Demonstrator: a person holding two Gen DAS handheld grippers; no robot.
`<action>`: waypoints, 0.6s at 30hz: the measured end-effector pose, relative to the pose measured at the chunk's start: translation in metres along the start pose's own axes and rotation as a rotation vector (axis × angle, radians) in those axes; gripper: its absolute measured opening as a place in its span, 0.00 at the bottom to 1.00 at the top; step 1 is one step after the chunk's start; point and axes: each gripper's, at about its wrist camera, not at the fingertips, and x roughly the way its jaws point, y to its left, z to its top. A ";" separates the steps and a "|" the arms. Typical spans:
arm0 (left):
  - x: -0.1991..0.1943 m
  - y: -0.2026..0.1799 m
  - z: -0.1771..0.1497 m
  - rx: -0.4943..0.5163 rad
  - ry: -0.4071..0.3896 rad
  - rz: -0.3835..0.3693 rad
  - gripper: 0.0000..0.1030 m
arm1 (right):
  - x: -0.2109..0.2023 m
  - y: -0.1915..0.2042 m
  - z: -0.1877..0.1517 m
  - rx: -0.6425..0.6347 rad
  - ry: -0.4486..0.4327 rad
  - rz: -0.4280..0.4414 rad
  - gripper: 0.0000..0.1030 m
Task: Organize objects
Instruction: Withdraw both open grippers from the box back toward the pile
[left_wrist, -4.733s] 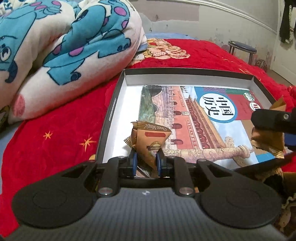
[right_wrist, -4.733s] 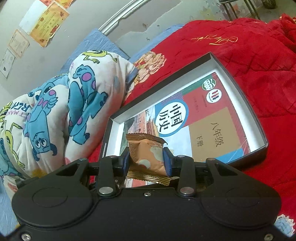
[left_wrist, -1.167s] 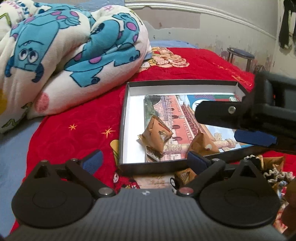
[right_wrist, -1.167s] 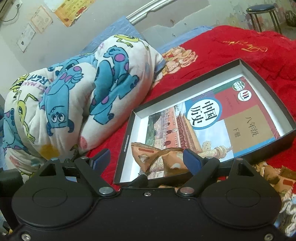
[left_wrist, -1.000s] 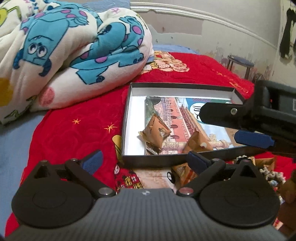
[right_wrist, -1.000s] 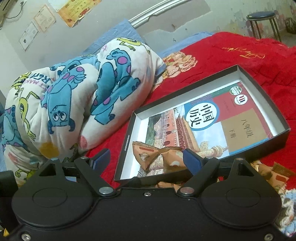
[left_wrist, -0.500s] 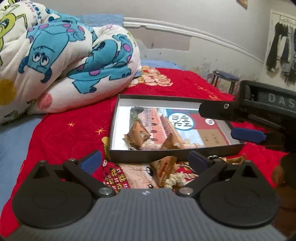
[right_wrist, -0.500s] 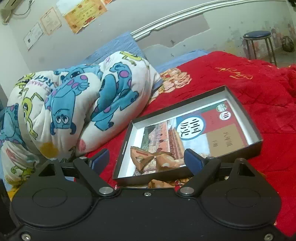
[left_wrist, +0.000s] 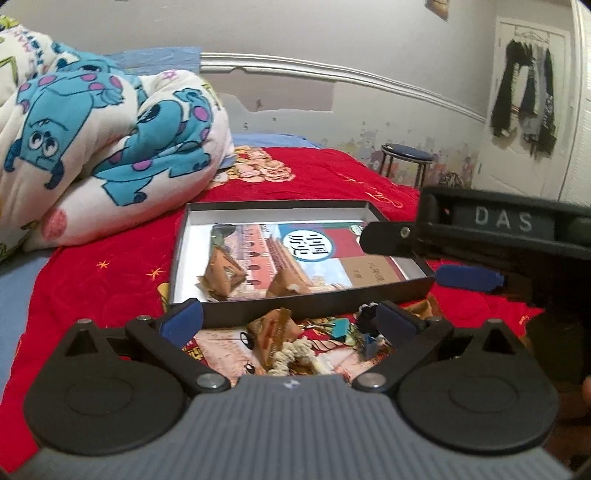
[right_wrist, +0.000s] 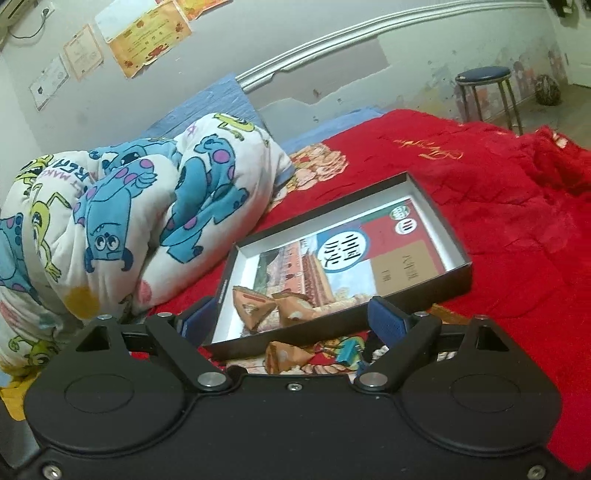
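Two snack packets (left_wrist: 221, 275) in box (left_wrist: 192, 236); "DAS" on right gripper (left_wrist: 454, 254).

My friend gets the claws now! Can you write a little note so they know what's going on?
Left claw: open, empty.
Right claw: open, empty.
Two snack packets lie in the black box, on the book.
Still outside, in front of the box: another snack packet, a rope piece, a teal clip.
Next, probably: put those in too.
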 end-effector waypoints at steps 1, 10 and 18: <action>0.000 -0.002 -0.001 0.013 -0.002 -0.003 1.00 | -0.002 -0.001 0.000 0.001 -0.005 -0.006 0.86; -0.005 -0.018 -0.002 0.036 -0.020 -0.043 1.00 | -0.025 -0.025 -0.003 0.049 -0.019 -0.016 0.87; -0.011 -0.025 0.001 0.040 -0.040 -0.074 1.00 | -0.053 -0.050 0.002 0.084 -0.071 -0.093 0.86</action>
